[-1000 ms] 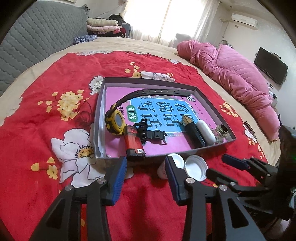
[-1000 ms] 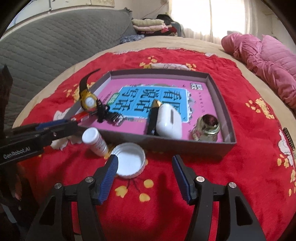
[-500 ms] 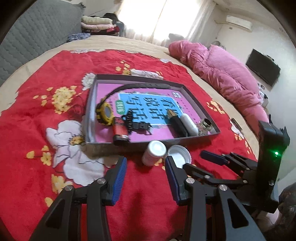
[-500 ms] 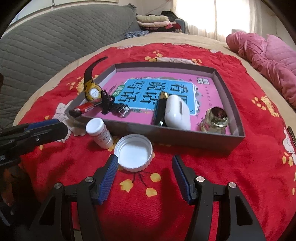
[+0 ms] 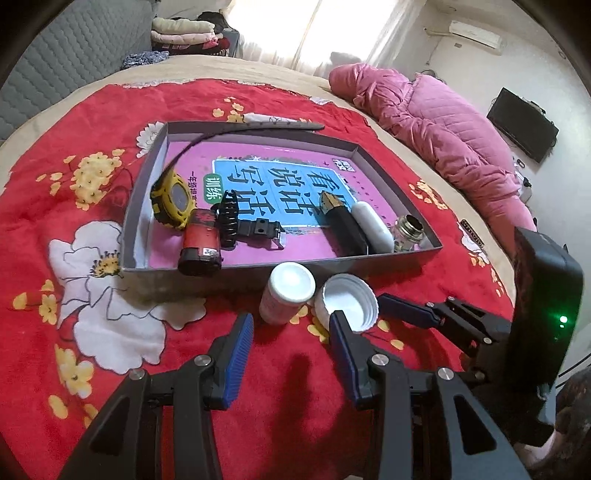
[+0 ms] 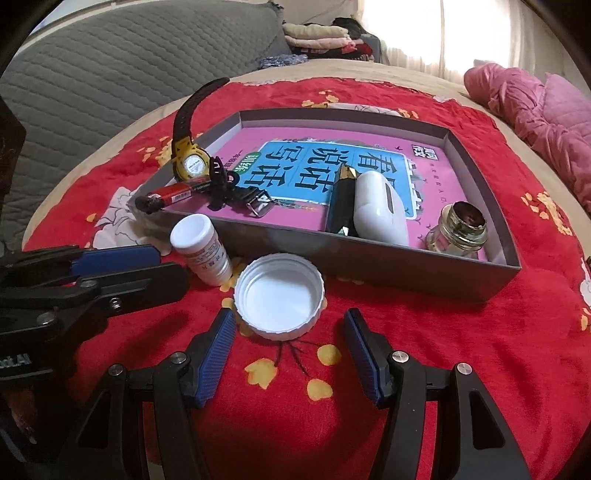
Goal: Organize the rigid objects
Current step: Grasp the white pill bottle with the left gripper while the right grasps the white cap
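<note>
A grey shallow box (image 5: 332,266) (image 6: 406,266) lies on the red blanket, holding a yellow watch (image 5: 171,201) (image 6: 188,162), a red lighter (image 5: 199,243) (image 6: 171,194), a black clip (image 5: 227,221), a black-gold tube (image 5: 341,221) (image 6: 341,201), a white case (image 6: 380,206) and a small glass jar (image 6: 460,230). In front of the box stand a small white bottle (image 5: 286,291) (image 6: 201,247) and a white lid (image 5: 349,306) (image 6: 279,295). My left gripper (image 5: 291,332) is open just short of the bottle. My right gripper (image 6: 290,332) is open just short of the lid.
The red flowered blanket (image 5: 92,314) covers a bed. A pink quilt (image 5: 443,129) lies at the far right. A grey padded headboard (image 6: 110,66) stands at the left, folded clothes (image 5: 184,33) beyond it.
Both grippers have risen and drawn a little closer to the bottle and lid; the box is seen more from above. Both stay open and empty.
</note>
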A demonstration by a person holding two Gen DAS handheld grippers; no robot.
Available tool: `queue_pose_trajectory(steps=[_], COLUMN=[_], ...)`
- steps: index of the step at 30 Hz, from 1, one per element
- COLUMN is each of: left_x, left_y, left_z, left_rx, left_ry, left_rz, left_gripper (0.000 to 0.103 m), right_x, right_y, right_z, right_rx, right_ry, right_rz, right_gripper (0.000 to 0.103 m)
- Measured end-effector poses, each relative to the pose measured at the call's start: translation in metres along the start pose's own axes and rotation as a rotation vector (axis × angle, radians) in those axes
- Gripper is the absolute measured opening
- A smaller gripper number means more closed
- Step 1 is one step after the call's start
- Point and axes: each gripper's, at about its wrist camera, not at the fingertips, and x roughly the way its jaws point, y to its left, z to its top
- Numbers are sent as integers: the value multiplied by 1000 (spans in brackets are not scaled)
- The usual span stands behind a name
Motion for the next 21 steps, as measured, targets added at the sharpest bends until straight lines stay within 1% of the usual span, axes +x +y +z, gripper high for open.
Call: queue_pose_trajectory(steps=[5,9,17,21], left_x=[10,17,27,28], left_y=[-3,-5,0,1], left_z=[4,7,10,11], left_rx=[7,21,30,36], left_ry=[-7,-11,-8,-8], left_rz=[-22,-22,-13,-15], left_gripper=[42,42,34,33], right_x=[5,8,13,13], right_y=[0,1,3,5], right_z=[1,2,5,4], right_rx=[0,-6,-22,-37], right_ry=[-7,-17,-40,-45], right_rz=[-4,-7,-10,-15], right_gripper=[63,63,63,61])
